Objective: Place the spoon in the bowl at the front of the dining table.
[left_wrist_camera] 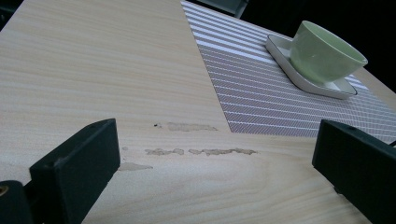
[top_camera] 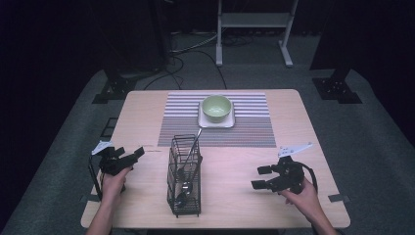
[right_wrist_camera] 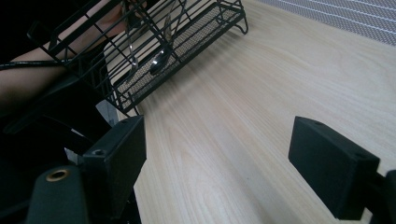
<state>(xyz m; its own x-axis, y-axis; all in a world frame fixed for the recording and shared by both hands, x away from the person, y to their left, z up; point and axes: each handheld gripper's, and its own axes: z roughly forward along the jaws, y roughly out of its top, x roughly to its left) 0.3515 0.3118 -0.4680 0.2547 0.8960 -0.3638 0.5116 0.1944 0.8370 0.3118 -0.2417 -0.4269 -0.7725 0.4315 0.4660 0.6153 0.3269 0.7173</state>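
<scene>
No text, label, brand, number or sign can be read on anything in the high view or either gripper view

green bowl [top_camera: 217, 107], white plate [top_camera: 216, 122], striped placemat [top_camera: 244, 128]

Your desk [top_camera: 293, 127] is pale wood-grain laminate, smooth and matt, with a few scuffed patches [left_wrist_camera: 201, 151] where the finish has worn. The placemat [top_camera: 244, 128] looks woven, with a fine ribbed, striped texture. On it you have a glossy green ceramic bowl [top_camera: 217, 108] on a smooth white dish [top_camera: 216, 123]. The caddy [top_camera: 184, 176] is black coated wire with a mesh base, holding shiny metal cutlery [top_camera: 190, 154]. Your tongs [right_wrist_camera: 219, 168] are matt black plastic.
</scene>
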